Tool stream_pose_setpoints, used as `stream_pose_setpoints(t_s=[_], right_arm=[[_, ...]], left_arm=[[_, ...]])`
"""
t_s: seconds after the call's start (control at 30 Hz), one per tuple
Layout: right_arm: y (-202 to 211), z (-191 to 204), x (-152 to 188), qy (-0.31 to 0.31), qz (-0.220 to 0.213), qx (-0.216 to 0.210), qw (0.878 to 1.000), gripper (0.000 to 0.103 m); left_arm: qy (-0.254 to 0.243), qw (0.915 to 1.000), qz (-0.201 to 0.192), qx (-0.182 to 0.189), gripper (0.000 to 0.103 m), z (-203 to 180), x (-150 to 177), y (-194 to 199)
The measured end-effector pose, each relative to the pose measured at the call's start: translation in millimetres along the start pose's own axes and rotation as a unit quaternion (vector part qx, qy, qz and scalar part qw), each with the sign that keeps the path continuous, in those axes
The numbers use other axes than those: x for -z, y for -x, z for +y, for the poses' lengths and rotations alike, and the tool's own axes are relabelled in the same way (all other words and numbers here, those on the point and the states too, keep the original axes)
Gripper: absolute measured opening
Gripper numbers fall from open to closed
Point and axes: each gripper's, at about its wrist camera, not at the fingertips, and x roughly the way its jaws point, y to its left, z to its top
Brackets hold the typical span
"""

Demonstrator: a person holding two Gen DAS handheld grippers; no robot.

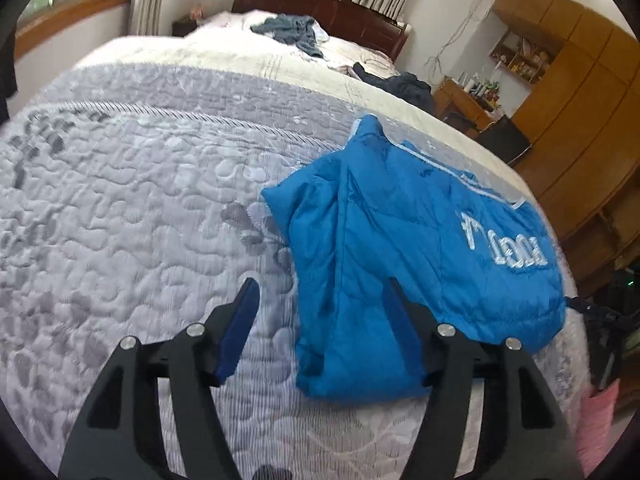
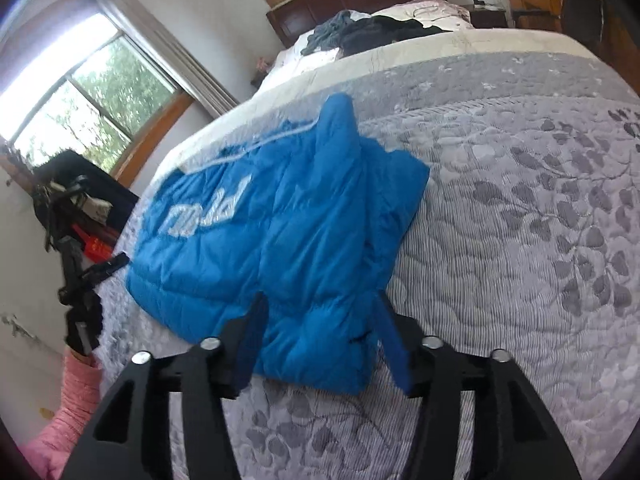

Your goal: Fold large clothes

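Observation:
A blue puffer jacket (image 1: 404, 240) with white lettering lies folded into a rough rectangle on the grey quilted bedspread (image 1: 120, 208). My left gripper (image 1: 320, 292) is open above the jacket's near left edge, with nothing between its blue-padded fingers (image 1: 240, 324). In the right wrist view the same jacket (image 2: 280, 224) lies ahead, and my right gripper (image 2: 320, 304) hovers open over its near edge, holding nothing. At the left edge of that view the other gripper (image 2: 80, 280) shows, held by an arm in a pink sleeve (image 2: 76, 396).
Crumpled dark and grey-blue clothes (image 1: 292, 30) lie near the dark wooden headboard (image 1: 320, 4) at the bed's far end. Wooden cabinets (image 1: 572, 92) and a cluttered desk (image 1: 468, 100) stand beyond the bed's right side. Windows (image 2: 88, 96) line the other wall.

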Motion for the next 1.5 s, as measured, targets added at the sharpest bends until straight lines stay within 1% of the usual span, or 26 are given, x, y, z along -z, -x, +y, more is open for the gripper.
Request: stream_pose_setpoints(t_s=[0.07,0.13,0.17,0.3,0.37,0.4,0.47,0.63,0.7,0.73,0.8,0.87,0.9,0.93,0.97,1.0,1.07,1.1,1.17,1.27,1.37,1.5], right_arm=[[-2.6,-4.8,-5.0,-0.014,0.000,-0.017,1.000,0.070],[-8.1,-12.3,-10.6,-0.027,0.003,-0.033,0.999,0.076],[-11.4,-15.8,-12.9,-0.033,0.004,-0.035,0.999,0.076],[-27.2,-28.7,-17.5,-0.053,0.017,-0.048,0.997,0.077],[-37.5,-34.8,-19.6,-0.062,0.025,-0.061,0.996,0.078],[-41.6,-37.6,-20.4,-0.068,0.028,-0.064,0.995,0.078],[-51.6,-42.2,-22.8,-0.077,0.033,-0.075,0.994,0.079],[-73.8,-46.7,-29.5,-0.092,0.042,-0.109,0.989,0.081],[-78.2,-44.4,-30.9,-0.087,0.041,-0.113,0.989,0.082],[-82.4,-41.5,-32.6,-0.085,0.043,-0.115,0.989,0.082],[-88.7,-36.4,-36.3,-0.081,0.043,-0.110,0.990,0.082],[-90.8,-32.4,-38.0,-0.077,0.042,-0.102,0.991,0.081],[-92.0,-30.2,-38.8,-0.075,0.039,-0.097,0.992,0.080],[-91.9,-28.8,-38.8,-0.074,0.037,-0.095,0.992,0.076],[-91.9,-27.6,-37.9,-0.073,0.036,-0.093,0.992,0.072],[-90.3,-26.5,-35.7,-0.072,0.033,-0.093,0.992,0.069],[-85.7,-25.6,-30.9,-0.071,0.028,-0.096,0.992,0.058],[-83.4,-24.7,-29.5,-0.070,0.025,-0.099,0.992,0.056],[-81.1,-22.5,-30.3,-0.072,0.023,-0.101,0.992,0.047],[-69.8,-22.8,-31.7,-0.071,0.014,-0.103,0.992,0.038],[-57.5,-14.1,-32.4,-0.066,0.001,-0.110,0.992,0.033],[-32.7,0.9,-28.3,-0.056,-0.009,-0.116,0.992,0.032]], left_arm=[[0.005,0.9997,0.013,0.019,0.064,3.2,-5.1,-10.1],[0.003,0.9991,0.027,0.033,0.064,5.4,-9.8,-23.6],[0.002,0.9987,0.032,0.040,0.064,6.4,-11.6,-28.9],[0.021,0.9952,0.035,0.089,0.065,15.0,-17.5,-44.5],[0.021,0.9933,0.040,0.106,0.065,16.1,-20.0,-50.9],[0.015,0.9918,0.048,0.118,0.067,14.6,-21.3,-56.2],[0.008,0.9912,0.053,0.121,0.069,11.8,-23.4,-62.4],[0.010,0.9880,0.068,0.139,0.076,6.8,-27.3,-78.8],[0.012,0.9870,0.073,0.143,0.082,1.5,-27.7,-86.5],[0.008,0.9871,0.074,0.142,0.083,-1.8,-28.1,-88.2],[-0.002,0.9878,0.076,0.136,0.084,-8.1,-29.3,-91.6],[0.001,0.9880,0.079,0.133,0.084,-9.4,-30.4,-93.2],[0.006,0.9883,0.078,0.131,0.077,-8.4,-31.4,-93.8],[0.012,0.9884,0.075,0.131,0.073,-8.8,-31.1,-93.7],[0.020,0.9874,0.076,0.138,0.063,-9.5,-30.4,-94.3],[0.032,0.9859,0.075,0.146,0.050,-10.1,-29.9,-94.7],[0.038,0.9863,0.064,0.147,0.042,-12.1,-26.6,-90.9],[0.028,0.9887,0.054,0.137,0.039,-17.5,-24.6,-88.8],[0.021,0.9905,0.043,0.128,0.034,-23.1,-21.4,-87.1],[0.031,0.9905,0.031,0.130,0.026,-26.8,-19.8,-80.2],[0.033,0.9900,0.019,0.136,0.021,-28.5,-20.3,-69.3],[0.040,0.9869,0.013,0.155,0.019,-36.1,-13.6,-49.9]])
